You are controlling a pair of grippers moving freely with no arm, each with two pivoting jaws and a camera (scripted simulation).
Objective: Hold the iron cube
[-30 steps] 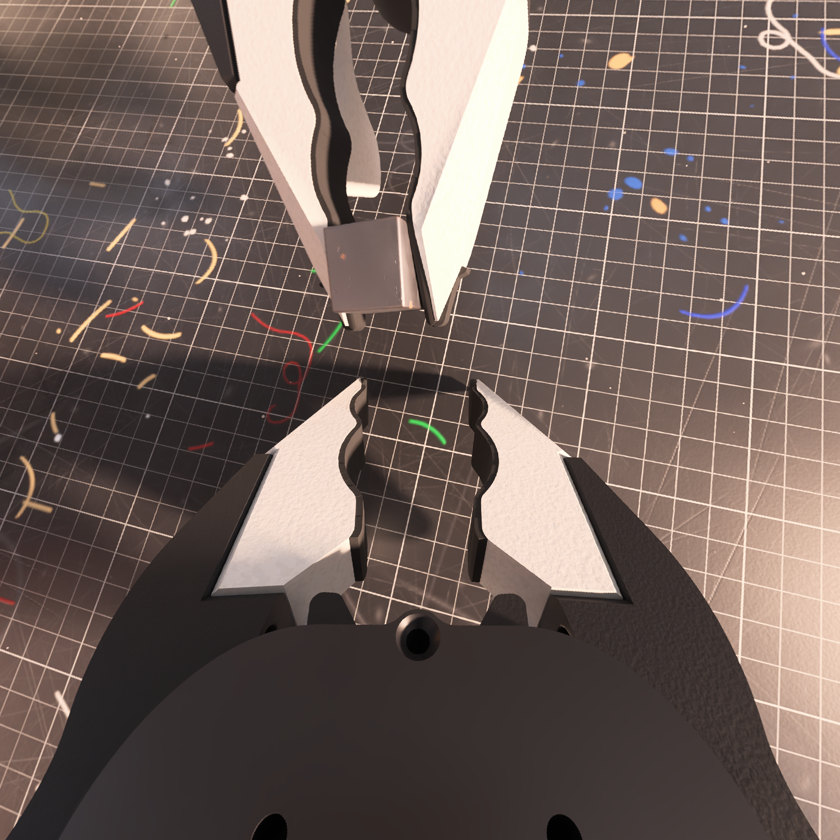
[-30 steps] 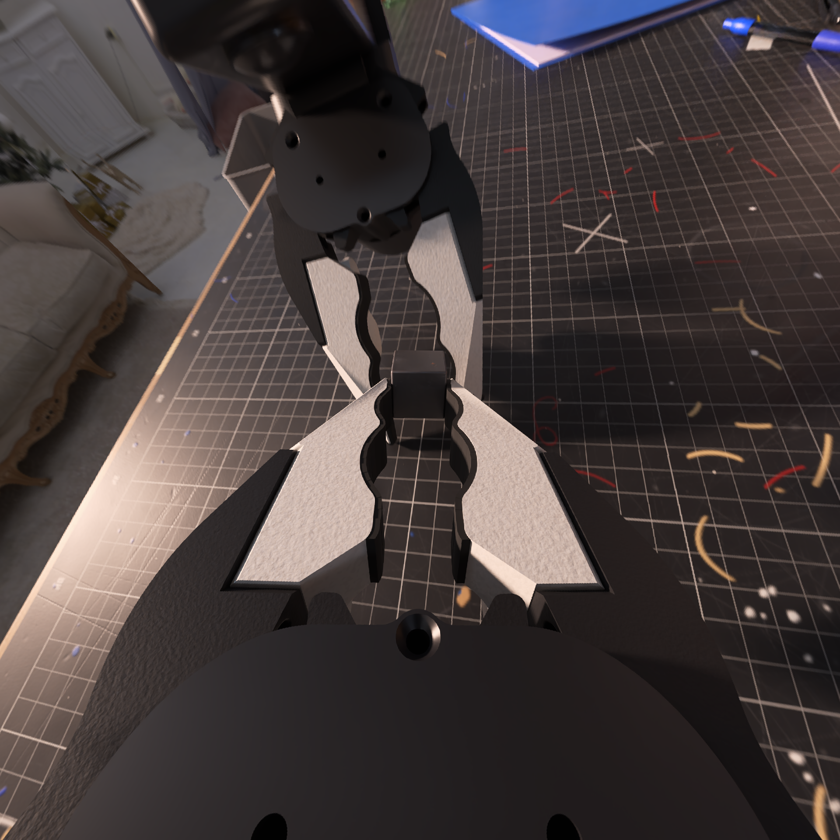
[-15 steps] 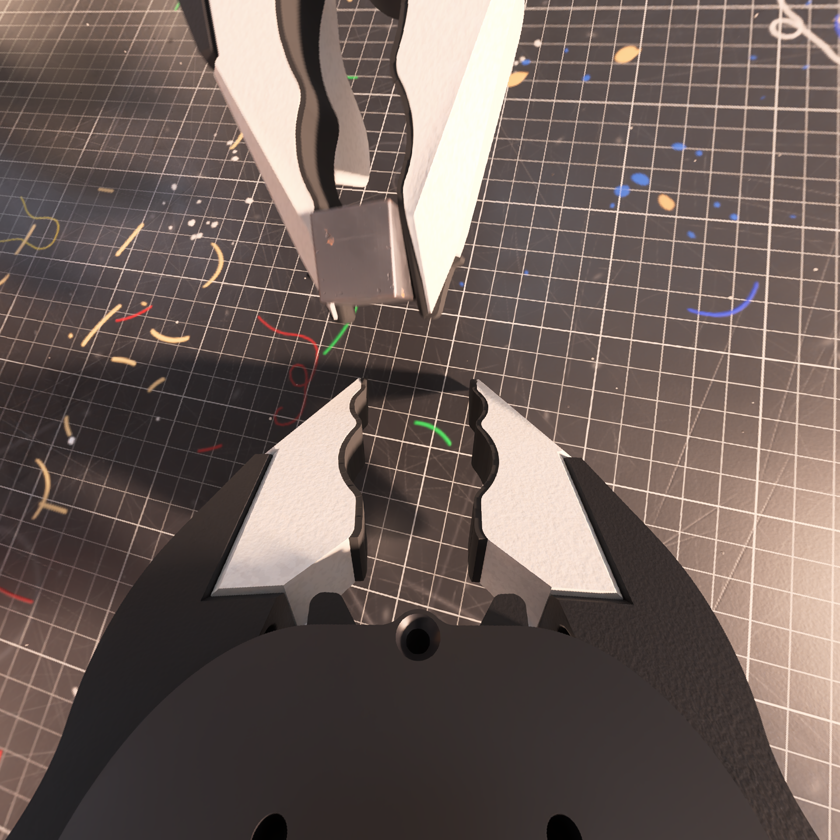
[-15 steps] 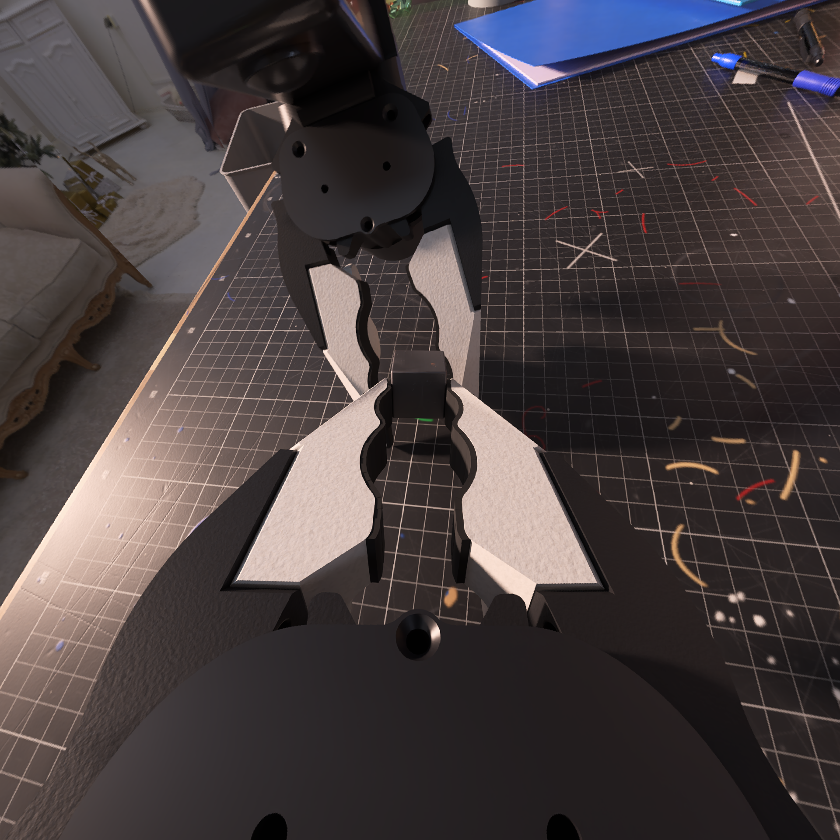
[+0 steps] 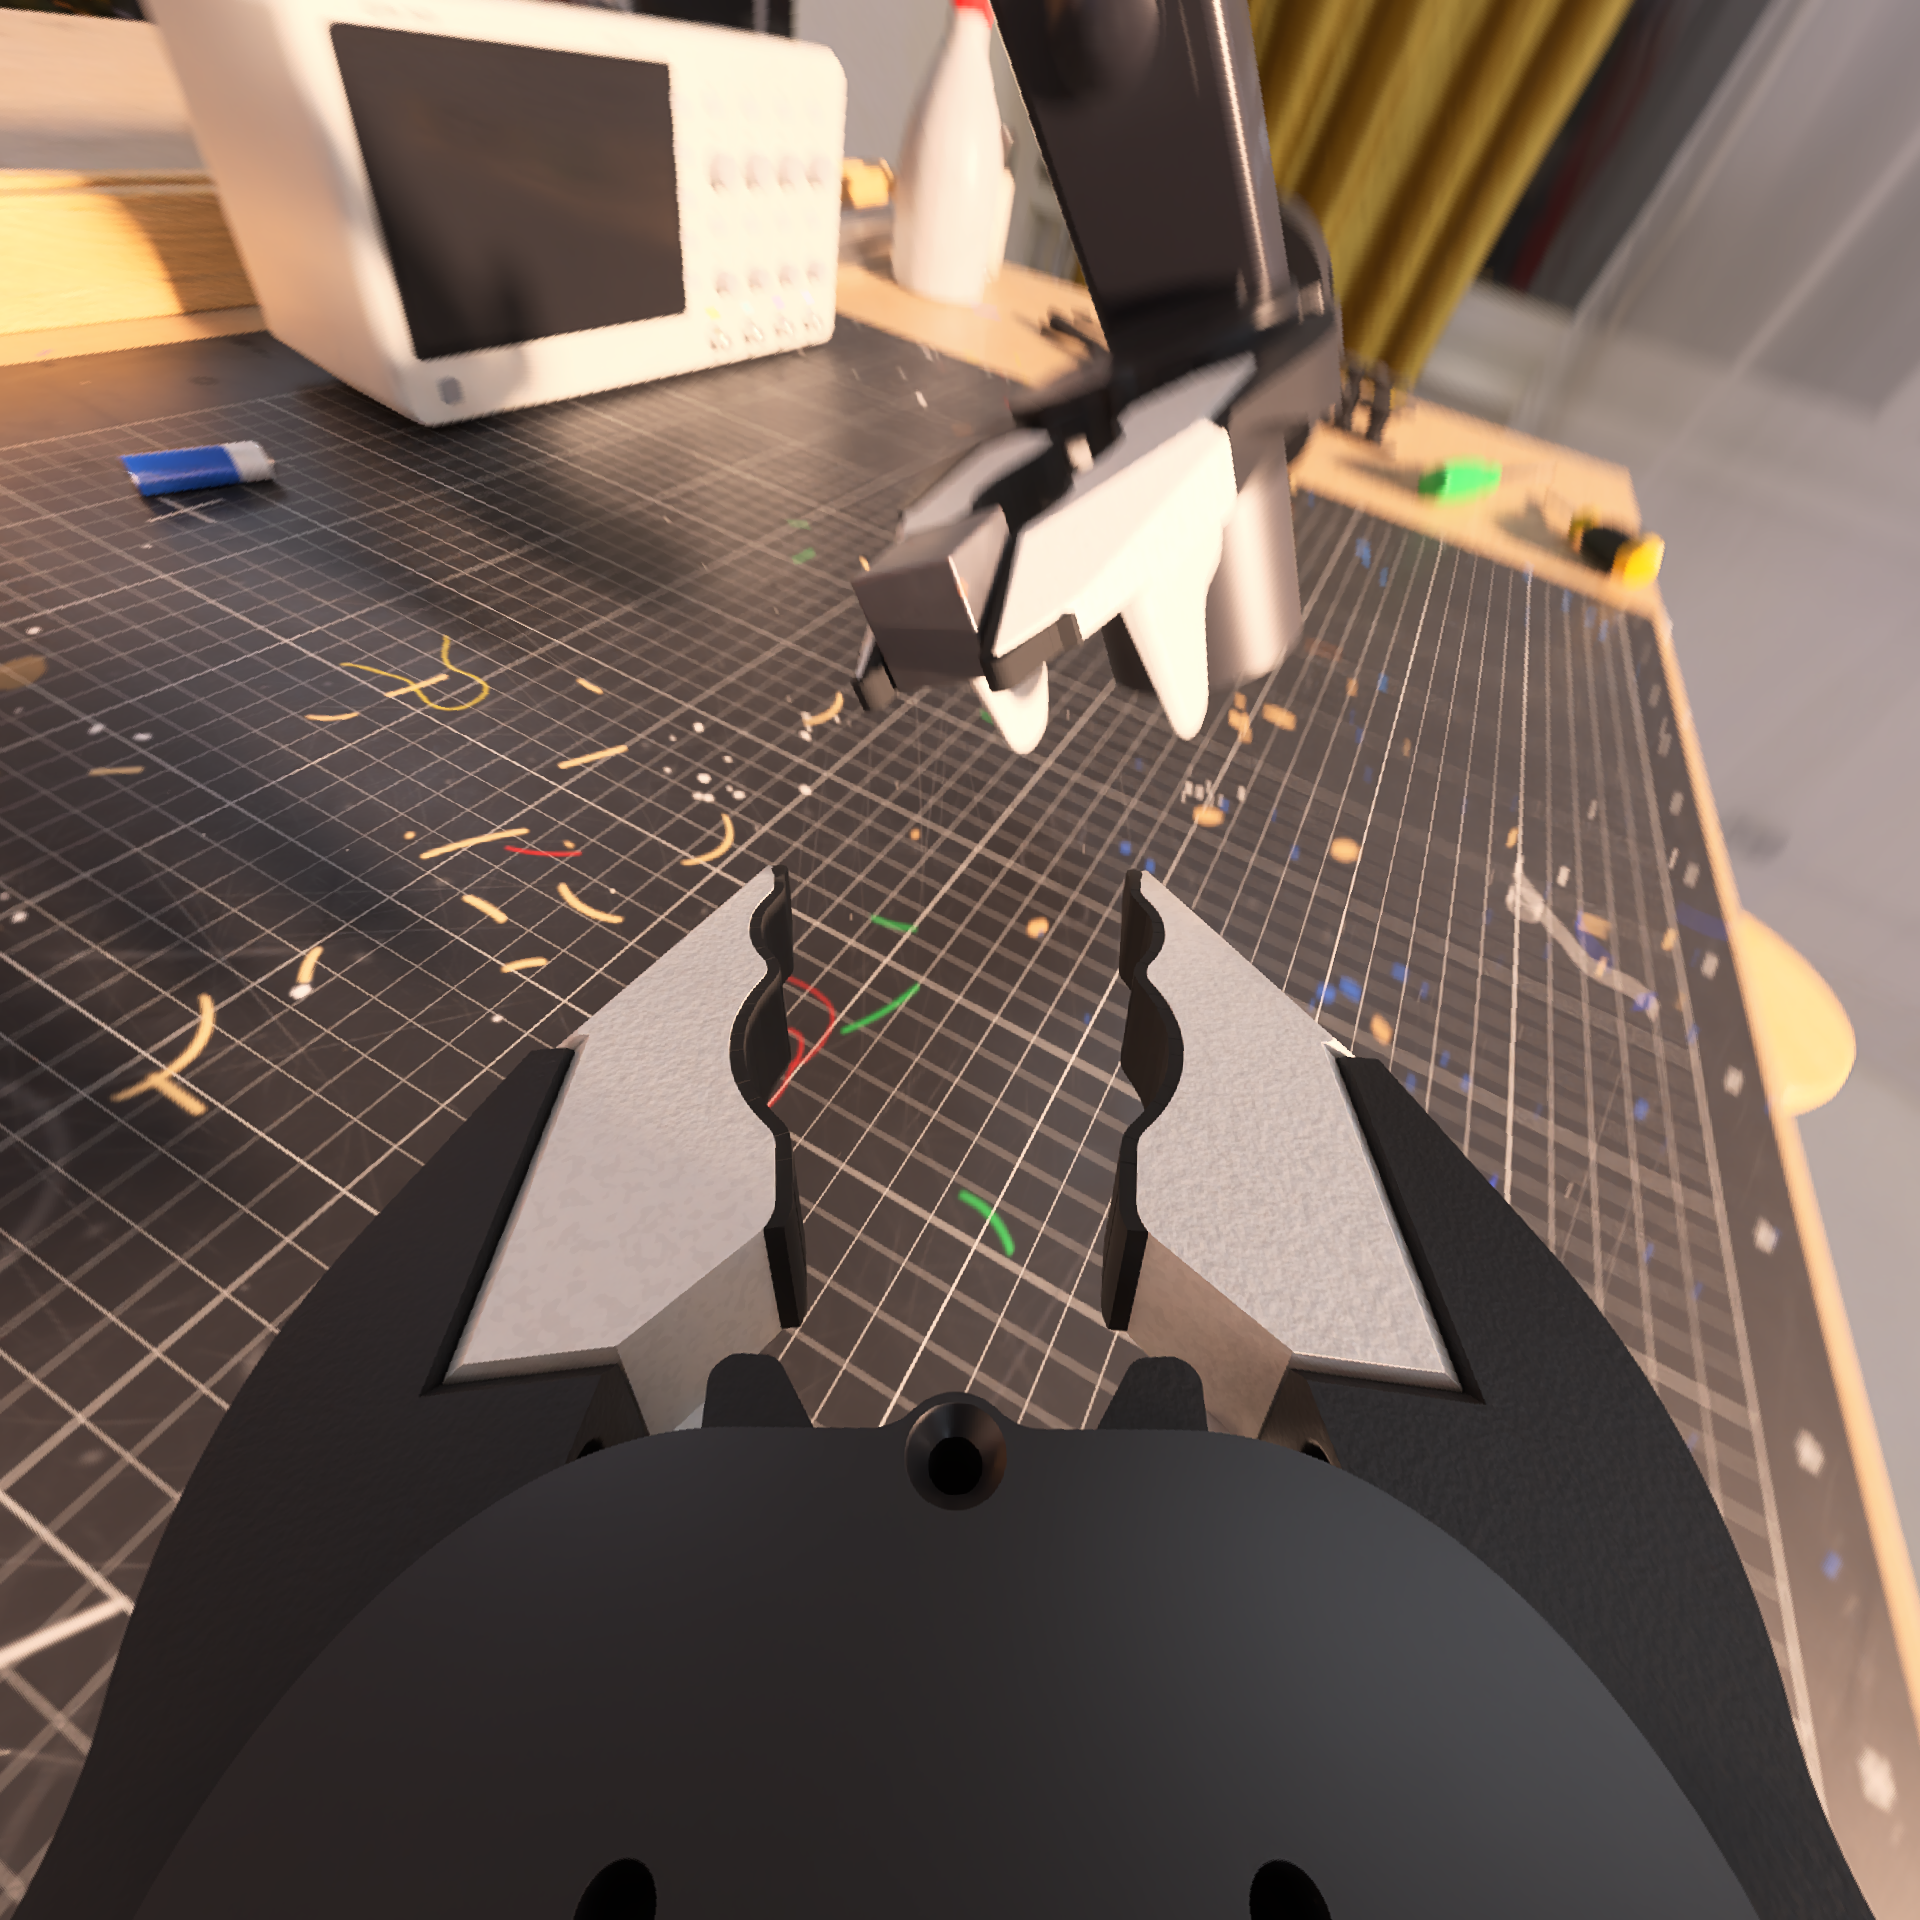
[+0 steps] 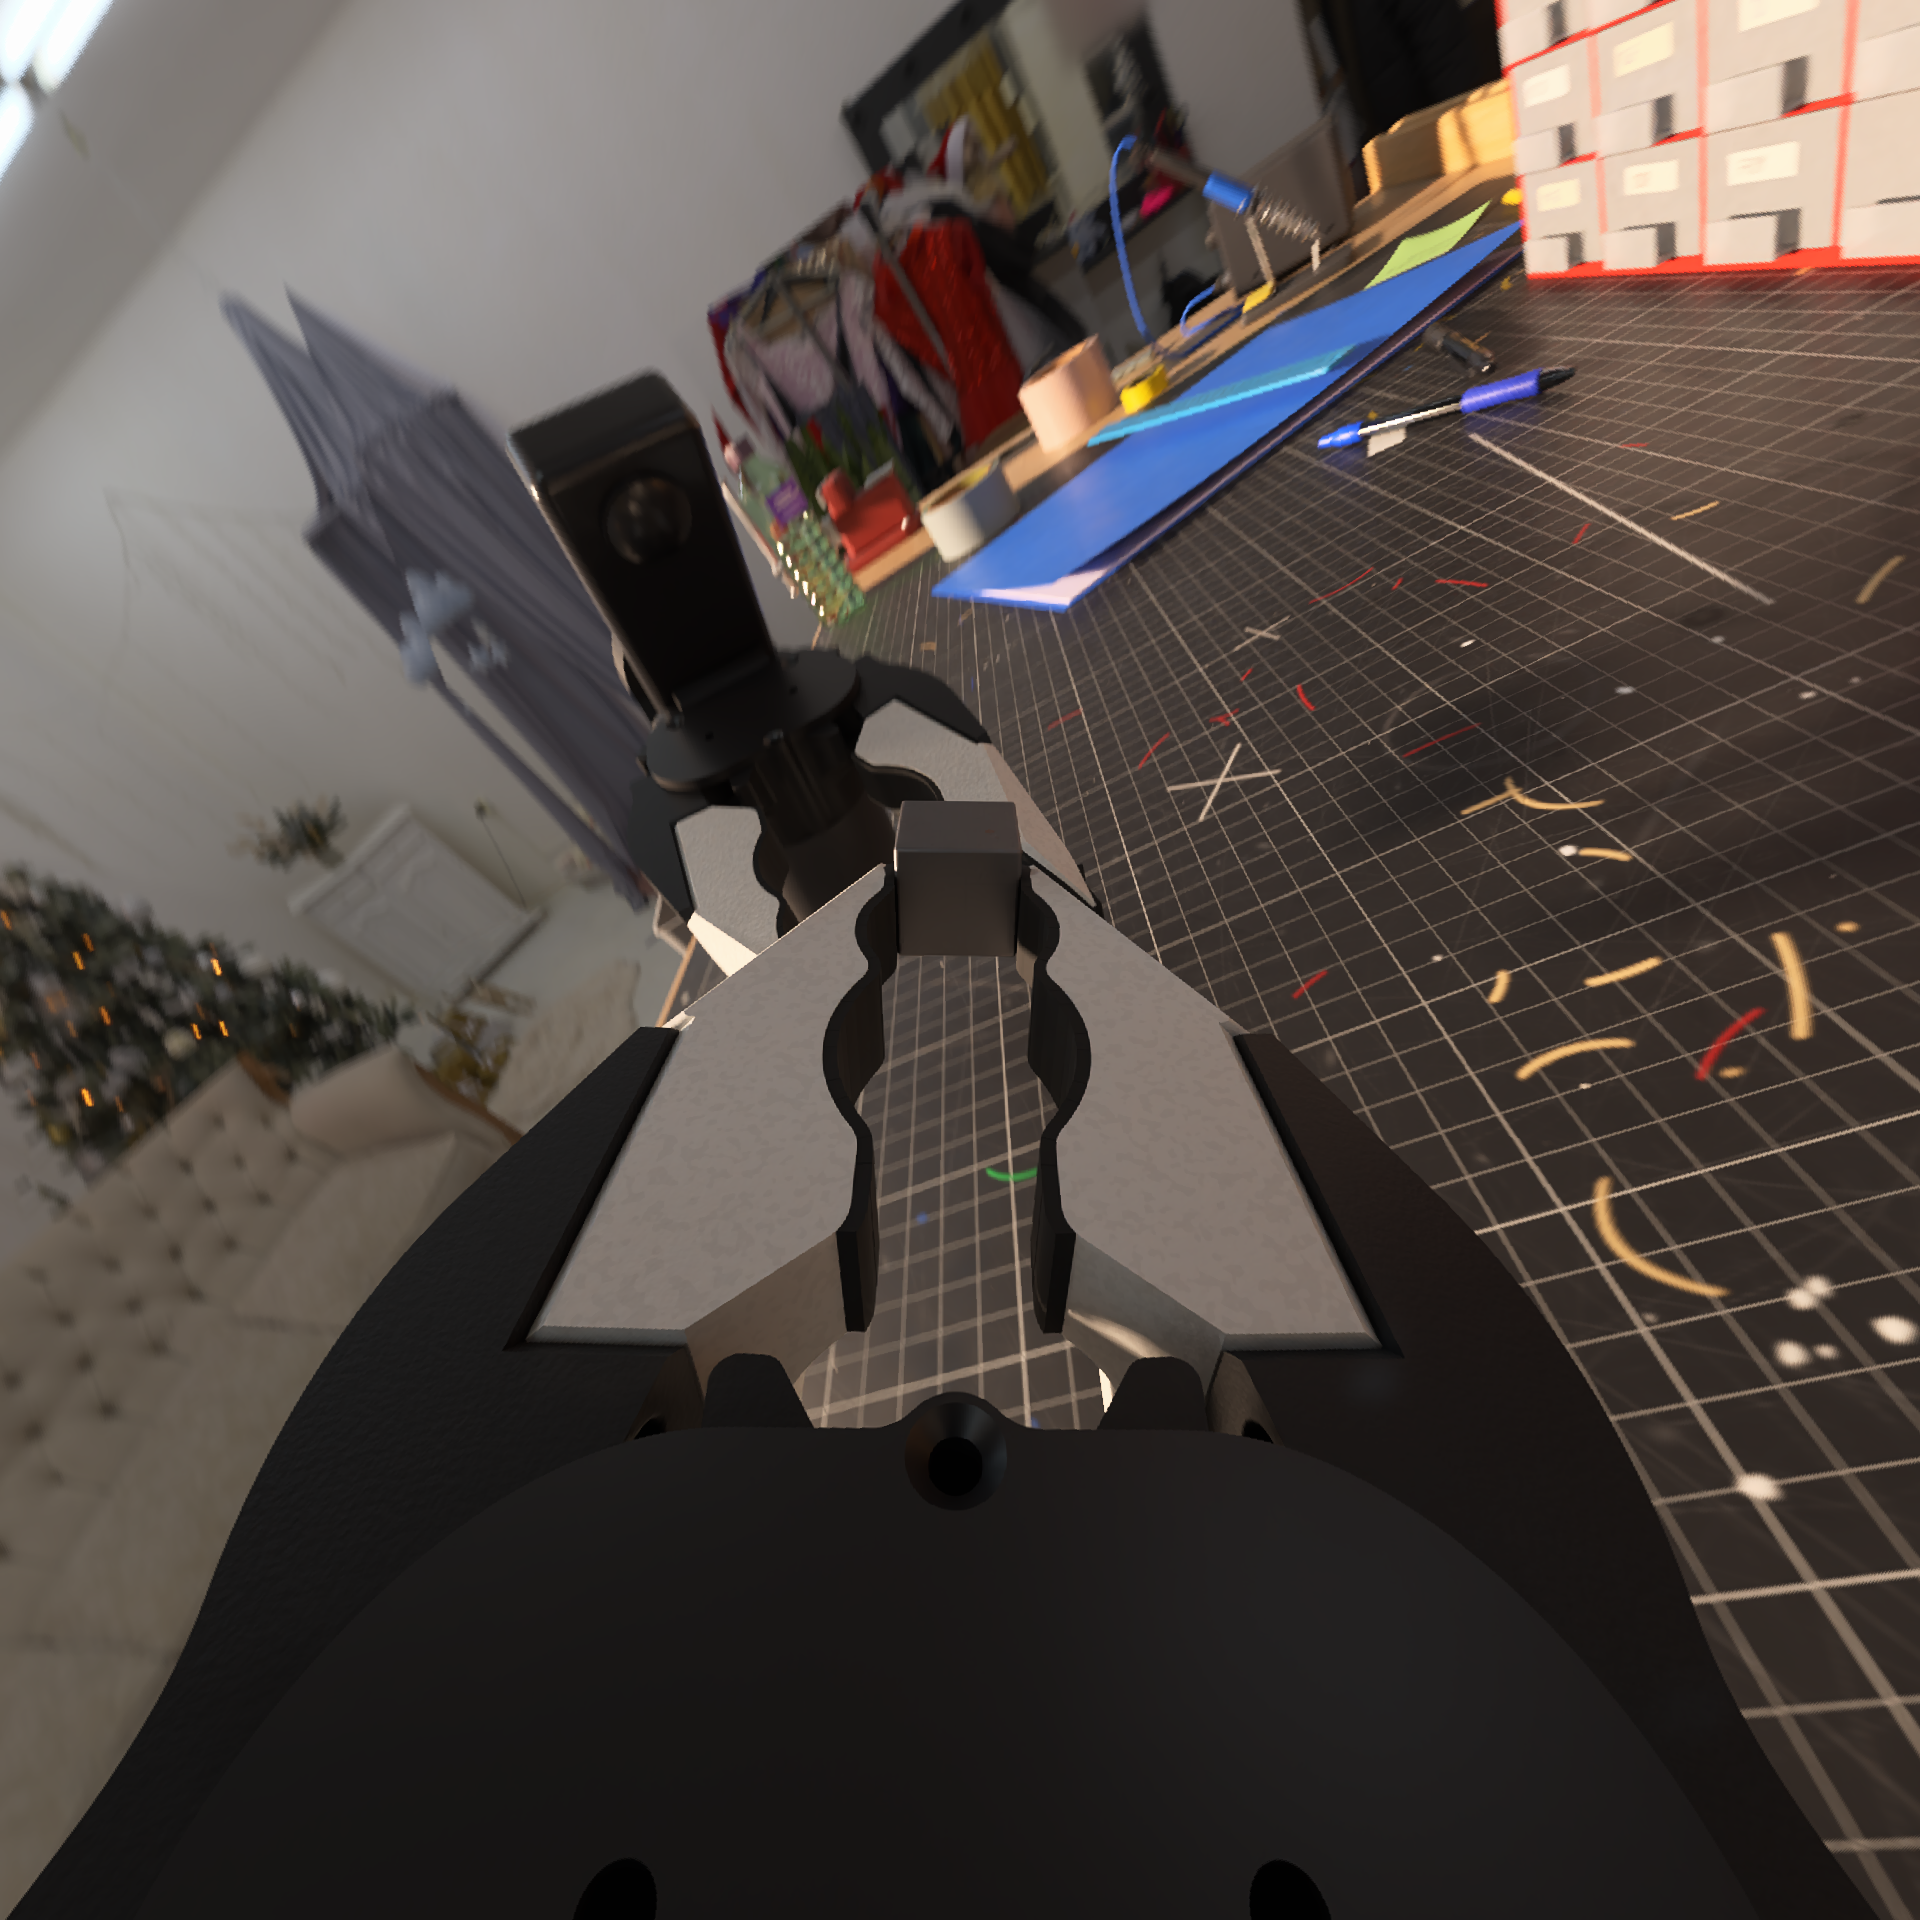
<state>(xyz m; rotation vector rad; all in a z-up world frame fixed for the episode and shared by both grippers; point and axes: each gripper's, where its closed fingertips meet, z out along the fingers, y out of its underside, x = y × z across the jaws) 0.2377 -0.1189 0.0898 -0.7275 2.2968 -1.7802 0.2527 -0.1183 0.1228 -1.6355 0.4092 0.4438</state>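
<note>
A dark cutting mat (image 5: 312, 582) ruled with a pale grid and flecked with coloured marks covers the workbench, and beyond its edge the right wrist view takes in a pale sofa (image 6: 208, 1226) and a lit tree (image 6: 114, 997) in the room. At the back of the mat sits a white instrument with a dark screen (image 5: 520, 187), with a white bottle (image 5: 951, 177) beside it and a blue lighter (image 5: 197, 470) lying in front; a blue folder (image 6: 1195, 468) and a blue pen (image 6: 1455, 405) lie on the far side. The right gripper (image 6: 954, 904) is raised clear of the mat, its fingers clamped on the iron cube (image 6: 956, 878) at their very tips, probably so the block hangs free rather than resting on anything. The left gripper (image 5: 954, 894) hovers close by with its fingers spread and nothing between them, seemingly standing off so as not to disturb the hold.
</note>
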